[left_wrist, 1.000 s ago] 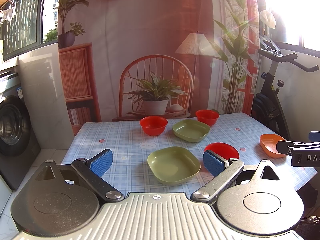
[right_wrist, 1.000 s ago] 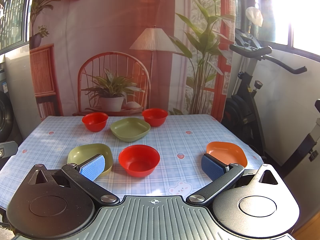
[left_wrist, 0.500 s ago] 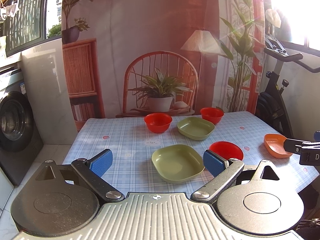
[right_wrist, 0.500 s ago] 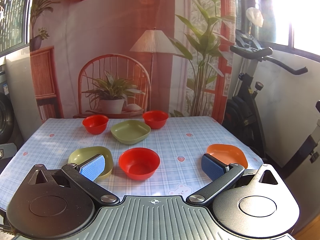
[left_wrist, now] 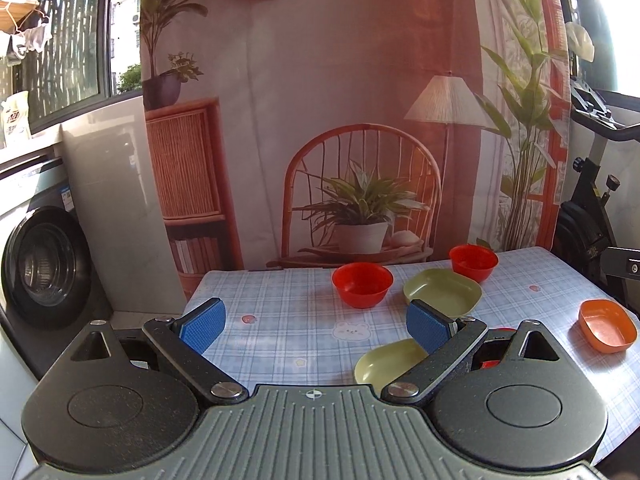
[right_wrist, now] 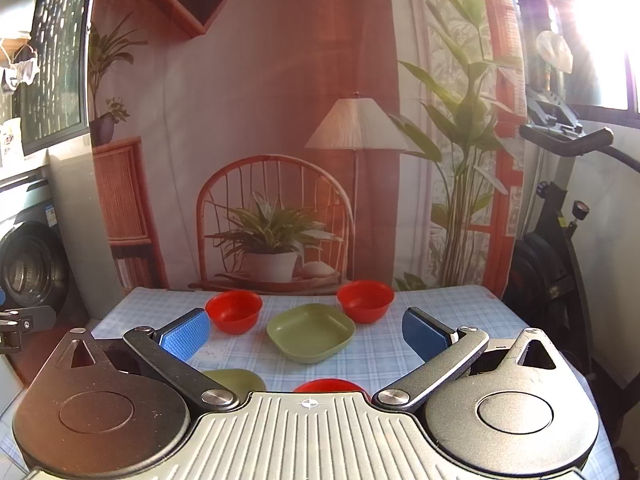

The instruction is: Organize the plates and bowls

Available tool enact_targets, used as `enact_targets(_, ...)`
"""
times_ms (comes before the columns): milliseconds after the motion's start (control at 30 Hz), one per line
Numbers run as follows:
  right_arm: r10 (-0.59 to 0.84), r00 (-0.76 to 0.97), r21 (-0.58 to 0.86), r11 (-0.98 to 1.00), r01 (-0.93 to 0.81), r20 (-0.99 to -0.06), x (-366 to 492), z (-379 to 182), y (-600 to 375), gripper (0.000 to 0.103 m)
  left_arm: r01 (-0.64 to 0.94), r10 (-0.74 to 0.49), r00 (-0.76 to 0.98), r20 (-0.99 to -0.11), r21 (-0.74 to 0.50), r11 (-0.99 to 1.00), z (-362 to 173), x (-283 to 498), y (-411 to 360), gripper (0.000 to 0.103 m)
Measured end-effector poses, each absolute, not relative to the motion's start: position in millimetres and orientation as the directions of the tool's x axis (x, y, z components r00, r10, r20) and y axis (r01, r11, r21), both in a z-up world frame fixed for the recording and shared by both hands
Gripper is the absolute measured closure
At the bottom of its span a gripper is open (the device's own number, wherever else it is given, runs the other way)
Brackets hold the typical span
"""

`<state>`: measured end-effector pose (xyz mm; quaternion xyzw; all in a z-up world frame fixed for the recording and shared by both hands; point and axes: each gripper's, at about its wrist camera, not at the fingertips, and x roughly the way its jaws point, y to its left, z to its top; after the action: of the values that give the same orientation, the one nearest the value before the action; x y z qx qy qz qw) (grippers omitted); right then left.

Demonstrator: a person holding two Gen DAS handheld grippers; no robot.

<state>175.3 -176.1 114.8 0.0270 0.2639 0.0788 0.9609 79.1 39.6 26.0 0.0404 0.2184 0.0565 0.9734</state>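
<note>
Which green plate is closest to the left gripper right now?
The near green plate, partly hidden behind the left gripper's right finger; the far green plate sits back between two red bowls.

The near red bowl (right_wrist: 329, 385) shows only a sliver of rim — the right gripper's (right_wrist: 306, 330) body covers the rest. The near green plate (left_wrist: 390, 364) is half hidden behind the left gripper (left_wrist: 316, 322), and the bench's (left_wrist: 280, 320) near edge is hidden too.

Bright daylight pours in from a window (right_wrist: 600, 32) at the upper right, blown out to white with a reddish haze across the backdrop (right_wrist: 280, 80). Both fisheye views bend straight lines at the edges. The tabletop (left_wrist: 288, 312) is evenly lit and sharp.
</note>
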Motion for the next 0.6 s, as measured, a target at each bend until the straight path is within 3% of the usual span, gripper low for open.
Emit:
enact_targets(400,0.231,0.797,0.089,0.972,-0.219,-0.558,265,72,-146,0.007,-0.103,0.139,0.894,-0.425,0.106,0.989,28,153,60,0.005)
enact_targets(500,0.231,0.795,0.052,0.968,-0.245,-0.561,281,61,-135,0.018,-0.108,0.138,0.891,-0.433,0.093,0.990,26,170,69,0.005)
enact_targets(600,0.235,0.794,0.021,0.963,-0.270,-0.561,293,50,-124,0.019,-0.109,0.140,0.886,-0.441,0.095,0.990,20,183,73,0.006)
